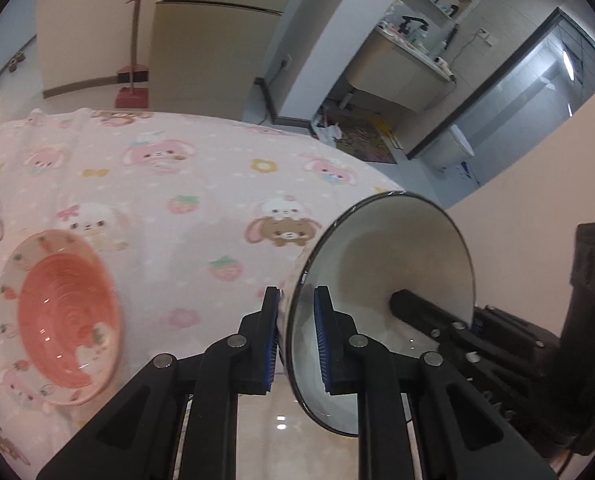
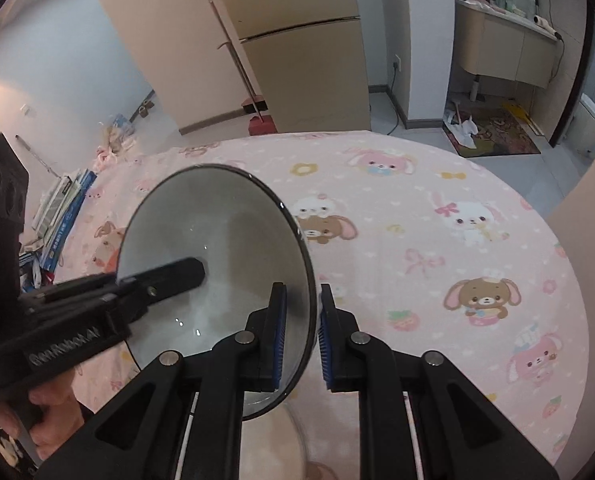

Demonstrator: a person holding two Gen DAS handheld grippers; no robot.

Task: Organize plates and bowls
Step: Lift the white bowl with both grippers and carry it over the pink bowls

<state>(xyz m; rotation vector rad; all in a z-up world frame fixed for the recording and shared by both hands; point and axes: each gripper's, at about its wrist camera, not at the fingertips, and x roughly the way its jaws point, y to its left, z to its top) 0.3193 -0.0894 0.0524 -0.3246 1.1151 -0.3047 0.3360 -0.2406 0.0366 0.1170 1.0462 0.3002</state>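
Observation:
A white bowl with a dark rim point(image 1: 393, 264) is held up above the table between both grippers. My left gripper point(image 1: 297, 336) is shut on its left rim, one pad inside and one outside. My right gripper point(image 2: 302, 336) is shut on the opposite rim of the same bowl point(image 2: 225, 232). Each gripper shows inside the bowl in the other's view. A pink bowl with a patterned rim point(image 1: 59, 328) lies on the pink cartoon tablecloth point(image 1: 201, 184) to the left, apart from both grippers.
The round table's edge curves along the right point(image 2: 577, 320). Behind it stand a beige fridge point(image 2: 297, 40), a red dustpan and broom point(image 1: 131, 92), and a bathroom doorway with a vanity point(image 1: 401, 68). Books lie on the floor at left point(image 2: 61, 212).

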